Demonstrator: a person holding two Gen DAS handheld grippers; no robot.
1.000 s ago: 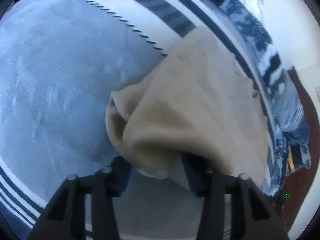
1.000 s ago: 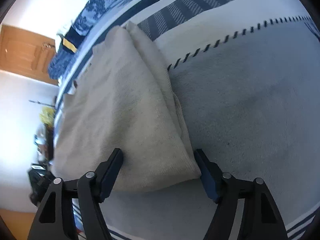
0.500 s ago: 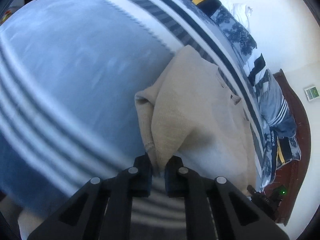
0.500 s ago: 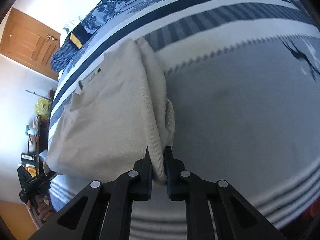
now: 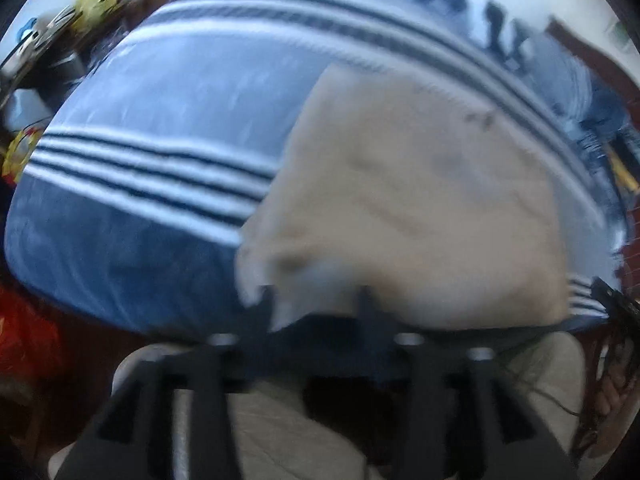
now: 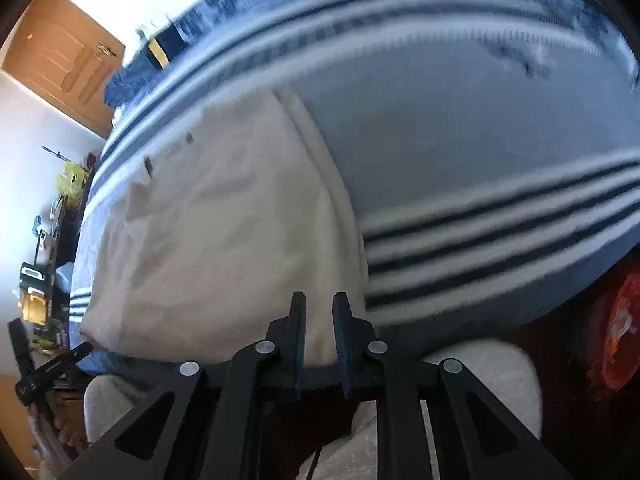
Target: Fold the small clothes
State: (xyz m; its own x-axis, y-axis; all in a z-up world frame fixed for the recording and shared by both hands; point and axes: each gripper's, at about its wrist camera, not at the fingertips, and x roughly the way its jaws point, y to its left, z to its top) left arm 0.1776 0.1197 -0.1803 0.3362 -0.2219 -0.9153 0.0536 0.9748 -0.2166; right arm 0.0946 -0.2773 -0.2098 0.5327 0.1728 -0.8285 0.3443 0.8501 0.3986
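A beige knitted garment (image 5: 420,200) lies folded and flat on the blue striped blanket (image 5: 160,120), reaching the bed's near edge. The left wrist view is blurred. My left gripper (image 5: 316,304) hovers over the garment's near left corner with its jaws opening, and a flap of cloth shows loosely between them. In the right wrist view the garment (image 6: 220,240) fills the left half of the blanket (image 6: 480,140). My right gripper (image 6: 320,312) is over its near right corner. Its jaws are opening to a narrow gap, with cloth visible behind the gap and not pinched.
The person's legs in light trousers (image 6: 480,380) are just below the bed edge. Patterned pillows and bedding (image 5: 560,80) are piled at the far side. A wooden door (image 6: 60,60) stands far left, and a red object (image 6: 616,340) lies on the dark floor.
Both grippers closed on the garment's near edge and drew it toward the bed's near edge. Now both sets of jaws have parted and the grippers have lifted back.
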